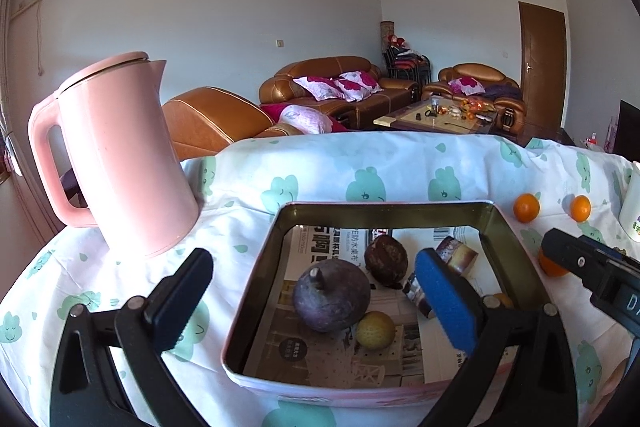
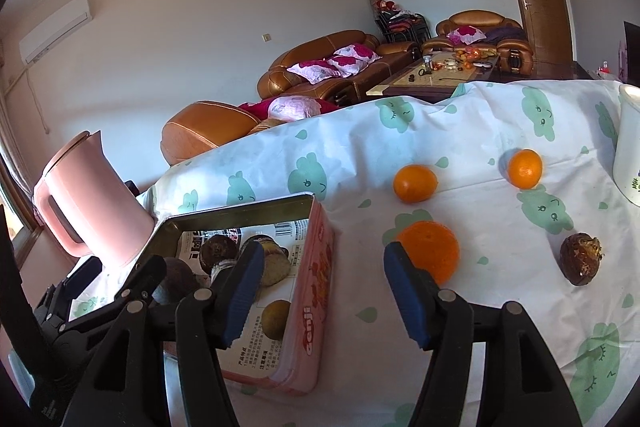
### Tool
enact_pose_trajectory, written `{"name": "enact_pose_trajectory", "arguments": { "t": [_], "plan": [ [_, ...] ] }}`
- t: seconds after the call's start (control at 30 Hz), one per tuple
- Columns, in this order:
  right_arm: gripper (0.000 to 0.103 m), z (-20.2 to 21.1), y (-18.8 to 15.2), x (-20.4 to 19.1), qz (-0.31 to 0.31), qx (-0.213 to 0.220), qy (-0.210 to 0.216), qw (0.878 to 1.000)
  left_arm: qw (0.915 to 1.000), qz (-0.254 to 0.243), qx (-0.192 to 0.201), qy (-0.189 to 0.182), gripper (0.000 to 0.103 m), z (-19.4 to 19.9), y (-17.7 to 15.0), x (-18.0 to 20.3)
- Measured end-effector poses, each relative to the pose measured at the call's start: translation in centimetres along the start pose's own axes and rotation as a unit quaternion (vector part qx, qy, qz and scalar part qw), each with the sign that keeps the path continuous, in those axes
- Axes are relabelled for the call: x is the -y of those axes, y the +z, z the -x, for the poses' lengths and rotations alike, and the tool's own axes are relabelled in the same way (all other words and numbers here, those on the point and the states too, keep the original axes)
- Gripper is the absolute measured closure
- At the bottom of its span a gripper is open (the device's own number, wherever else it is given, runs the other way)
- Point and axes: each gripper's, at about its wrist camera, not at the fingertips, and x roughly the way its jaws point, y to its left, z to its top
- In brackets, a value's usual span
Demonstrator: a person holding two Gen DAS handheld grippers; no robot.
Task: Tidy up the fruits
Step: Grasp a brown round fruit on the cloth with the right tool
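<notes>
Carrier: table under a white cloth (image 2: 348, 163) printed with green clouds.
Tin (image 1: 256, 291): square and open, lined with newspaper, near the table's front edge, beside the pink kettle (image 1: 120, 155) at the left end.
Done: a dark purple fruit (image 1: 331, 301), a brown fruit (image 1: 386, 261) and a small yellow fruit (image 1: 375, 330) lie inside the tin.
Left to do: large orange (image 2: 430, 251) on the cloth just right of the tin; two smaller oranges (image 2: 415, 183) (image 2: 525, 169) farther back; a wrinkled brown fruit (image 2: 580, 259) toward the right edge.
Left gripper (image 1: 316, 307): spread wide over the tin, pinching nothing.
Right gripper (image 2: 324, 291): partly spread, empty, the large orange just beyond its right finger.
Assessment: roughly half done; the large orange appears the next pick.
White cup (image 2: 630, 147): right edge, not part of the sort.
</notes>
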Motion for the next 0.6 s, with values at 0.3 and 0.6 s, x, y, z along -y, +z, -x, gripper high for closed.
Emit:
{"name": "enact_pose_trajectory", "arguments": {
  "t": [0.3, 0.6],
  "plan": [
    [0.039, 1.7, -0.4, 2.3, 0.014, 0.003, -0.025, 1.0, 0.9997, 0.0, 0.023, 0.009, 0.0, 1.7, -0.4, 0.7],
    [0.039, 4.4, 0.2, 5.9, 0.015, 0.03, -0.06, 0.998, 0.9994, -0.018, 0.031, -0.004, 0.0, 3.8, -1.2, 3.5]
  ]
}}
